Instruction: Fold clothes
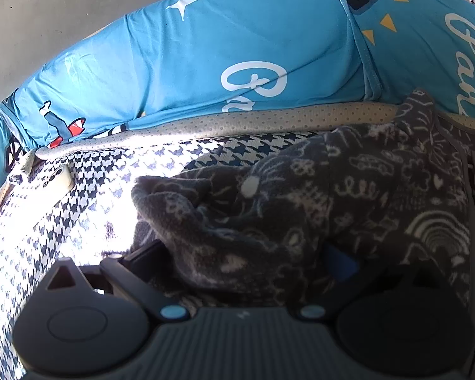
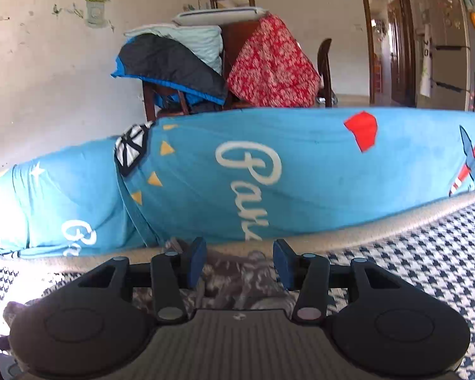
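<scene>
Garment: a dark grey fleece garment printed with pale doodles (image 1: pixel 316 196) is seen bunched on a black-and-white houndstooth seat cover (image 1: pixel 88 190), in soft folds and not laid flat.
Left tongs: the left tongs (image 1: pixel 243 262) are buried in the fleece; one blue pad (image 1: pixel 340 264) is glimpsed through a fold, the other finger is covered, so whether cloth is pinched cannot be told.
Right tongs: the right tongs (image 2: pixel 237 264) are held partly apart, blue pads (image 2: pixel 195 262) either side of a grey fleece ridge (image 2: pixel 237 280); no pad is seen pressing on it.
Backrest: a bright blue cushion cover with white script and cartoon prints (image 2: pixel 269 171) is stretched behind the seat, edged below by beige dotted piping (image 1: pixel 237 120).
Seat edge: a pale phone (image 1: pixel 55 183) is spotted on the houndstooth, well apart from the garment.
Light: strong sun is thrown across the seat's left part.
Background: a red floral cloth (image 2: pixel 269 63) and dark bedding (image 2: pixel 171 66) are draped over chairs behind.
</scene>
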